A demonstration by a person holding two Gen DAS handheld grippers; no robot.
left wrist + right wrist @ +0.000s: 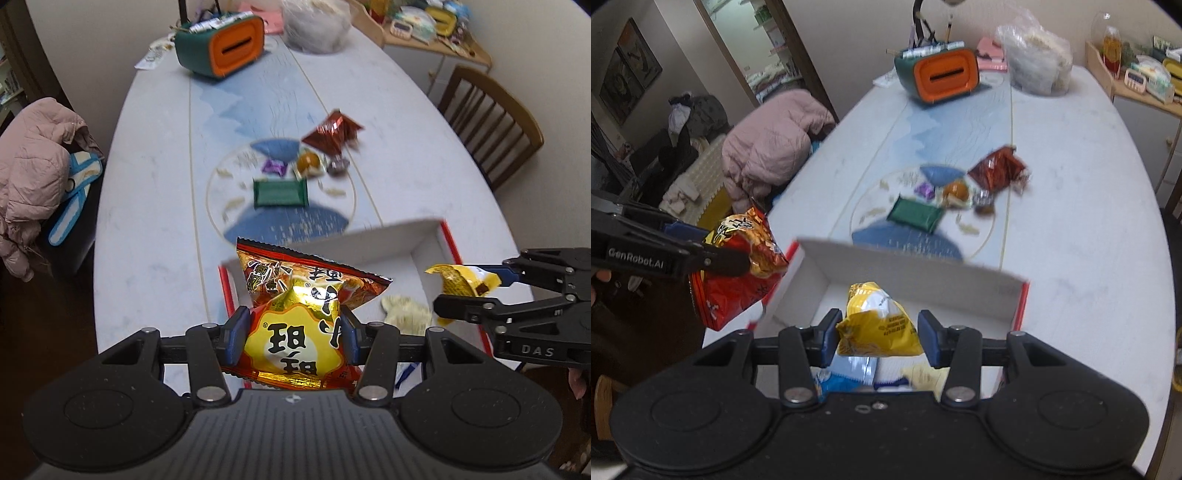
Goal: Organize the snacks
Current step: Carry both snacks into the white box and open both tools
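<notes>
Left gripper (pixel 293 332) fingers grasp the red-and-gold snack bag (pixel 295 332); right gripper (pixel 881 338) fingers grasp the yellow snack packet (pixel 879 325) above the white box (pixel 923 269).

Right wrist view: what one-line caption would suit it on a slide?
Right gripper holds a yellow snack packet over the white box; left gripper brings a red bag.

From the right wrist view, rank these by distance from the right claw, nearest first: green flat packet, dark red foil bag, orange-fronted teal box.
1. Green flat packet, mid-table, just beyond the white cardboard box below the right claw.
2. Dark red foil bag, farther back, to the right.
3. Orange-fronted teal box, at the table's far end.
</notes>
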